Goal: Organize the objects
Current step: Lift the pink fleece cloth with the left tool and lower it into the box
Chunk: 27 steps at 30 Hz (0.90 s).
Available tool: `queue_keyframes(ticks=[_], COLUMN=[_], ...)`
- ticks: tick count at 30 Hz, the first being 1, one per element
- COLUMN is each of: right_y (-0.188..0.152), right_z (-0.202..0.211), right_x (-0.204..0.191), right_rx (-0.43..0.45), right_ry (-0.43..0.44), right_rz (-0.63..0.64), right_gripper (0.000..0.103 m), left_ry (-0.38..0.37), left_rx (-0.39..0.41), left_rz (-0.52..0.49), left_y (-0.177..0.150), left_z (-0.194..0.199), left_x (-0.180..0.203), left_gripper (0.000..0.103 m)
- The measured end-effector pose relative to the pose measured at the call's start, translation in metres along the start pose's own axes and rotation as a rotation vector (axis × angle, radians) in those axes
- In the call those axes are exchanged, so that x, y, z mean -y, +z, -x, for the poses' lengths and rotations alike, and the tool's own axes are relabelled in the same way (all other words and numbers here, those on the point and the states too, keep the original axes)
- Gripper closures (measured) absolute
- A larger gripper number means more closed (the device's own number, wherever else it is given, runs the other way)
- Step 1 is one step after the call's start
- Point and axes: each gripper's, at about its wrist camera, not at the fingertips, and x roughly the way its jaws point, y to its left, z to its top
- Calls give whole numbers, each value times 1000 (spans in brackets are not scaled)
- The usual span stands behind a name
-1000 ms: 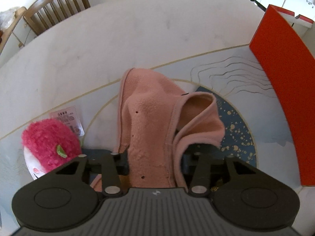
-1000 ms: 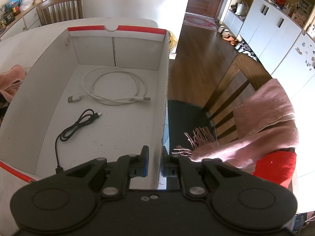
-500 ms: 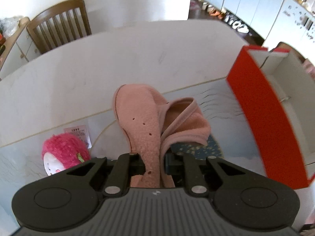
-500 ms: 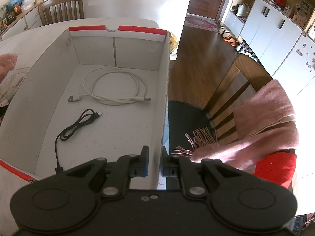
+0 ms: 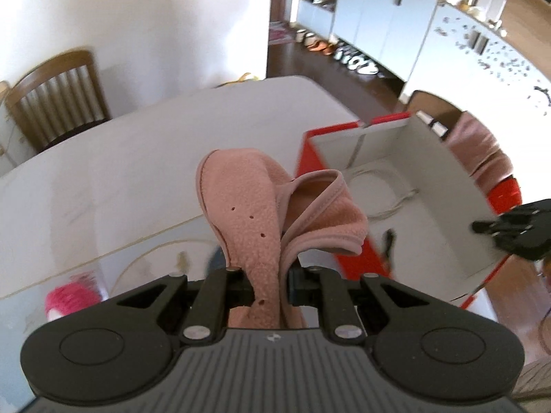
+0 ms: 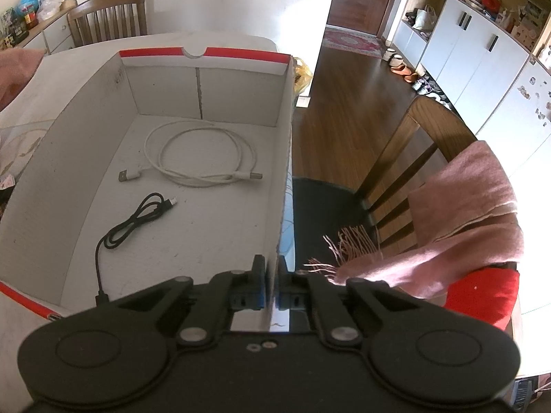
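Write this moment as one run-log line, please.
left gripper: shut on pink slipper, lifted | right gripper: shut on box wall | cables in box

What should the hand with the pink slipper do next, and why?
Probably carry the pink slipper sideways over the open box before letting go. The left gripper is clamped on it, clear of the table, while the right gripper pinches the box's near wall, steadying it. Only two cables lie inside, so there is room.
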Motion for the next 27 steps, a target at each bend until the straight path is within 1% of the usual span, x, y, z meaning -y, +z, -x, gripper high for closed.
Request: queue_keyframes(ticks=[7,11,17,22,27], right_y=[0,0,0,0,0], right_z=[0,-1,0,0,0], right_x=[0,0,-1,0,3], right_rx=[2,2,7,9,12], right_ry=[4,5,6,12,24], right_rz=[-3,-6,-6,-8,-21], right_gripper=[99,99,99,100,100], left_ry=[-86,-142,-189,-197,-168], left_rx=[18,9,-20,-60,-105], left_rz=[-44,-54,-61,-91,-106], left_y=[29,47,65,71,66], left_z=[1,-5,-23,-51,-84], left_x=[48,77,119,155,176], left_gripper=[90,90,90,90,90])
